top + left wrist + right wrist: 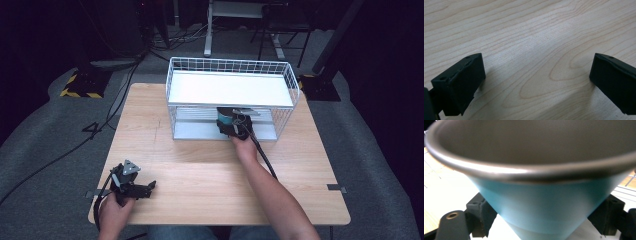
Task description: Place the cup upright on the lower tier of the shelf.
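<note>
Light wood table [200, 170] on grey carpet, dark room behind with cables, stand bases and a yellow-black striped base at back left; a white wire rack [230, 95] with a solid white top shelf sits at the table's far side. Cup [544, 202] is teal outside, dull grey inside, with a metal rim, tapering toward the base, and sits at the rack's lower shelf between the right gripper [541, 220] jaws, which flank the narrow lower part; can't tell whether the pads press on it. Left gripper [535, 82] rests at the near left corner, jaws wide apart, nothing between them but bare tabletop.
</note>
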Tool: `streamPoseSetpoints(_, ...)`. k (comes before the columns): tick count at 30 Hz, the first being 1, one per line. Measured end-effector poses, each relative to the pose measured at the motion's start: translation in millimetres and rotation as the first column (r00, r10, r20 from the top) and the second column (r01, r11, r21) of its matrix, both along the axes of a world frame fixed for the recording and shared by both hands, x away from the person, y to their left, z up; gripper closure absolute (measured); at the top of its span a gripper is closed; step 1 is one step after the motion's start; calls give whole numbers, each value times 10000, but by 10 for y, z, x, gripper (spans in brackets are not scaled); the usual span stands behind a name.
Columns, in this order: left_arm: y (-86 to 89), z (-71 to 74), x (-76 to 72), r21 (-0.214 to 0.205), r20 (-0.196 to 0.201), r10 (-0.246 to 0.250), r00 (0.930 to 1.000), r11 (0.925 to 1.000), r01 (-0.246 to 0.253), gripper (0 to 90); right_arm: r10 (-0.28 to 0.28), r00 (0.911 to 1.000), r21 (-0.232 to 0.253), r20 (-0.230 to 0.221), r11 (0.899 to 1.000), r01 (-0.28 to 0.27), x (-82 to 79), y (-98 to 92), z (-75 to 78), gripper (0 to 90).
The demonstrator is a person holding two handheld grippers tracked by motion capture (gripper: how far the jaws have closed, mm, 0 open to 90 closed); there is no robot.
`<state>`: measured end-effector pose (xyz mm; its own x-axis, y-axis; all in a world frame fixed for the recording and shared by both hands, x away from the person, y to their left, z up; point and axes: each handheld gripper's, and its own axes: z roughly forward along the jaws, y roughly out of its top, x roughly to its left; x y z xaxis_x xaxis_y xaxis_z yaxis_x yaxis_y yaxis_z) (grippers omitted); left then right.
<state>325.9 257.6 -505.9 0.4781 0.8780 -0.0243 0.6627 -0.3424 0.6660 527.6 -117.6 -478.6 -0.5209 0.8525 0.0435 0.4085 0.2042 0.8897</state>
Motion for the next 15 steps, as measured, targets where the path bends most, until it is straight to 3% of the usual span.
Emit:
streamPoseSetpoints(3, 0, 0, 0, 1, 1, -1, 10000, 10000, 1, 6, 19, 9998, -95, 176, 10000, -17, -21, 10, 12, 122)
streamPoseSetpoints(6, 1, 1, 0, 1, -17, -10, 10000, 10000, 10, 6, 225, 9992, 234, 338, 9995, -233, -49, -14, 41, 32)
streamPoseSetpoints(15, -4, -1, 7, -31, 3, 1, 10000, 10000, -1, 6, 78, 9998, 0, 184, 10000, -78, -141, -145, 105, 32)
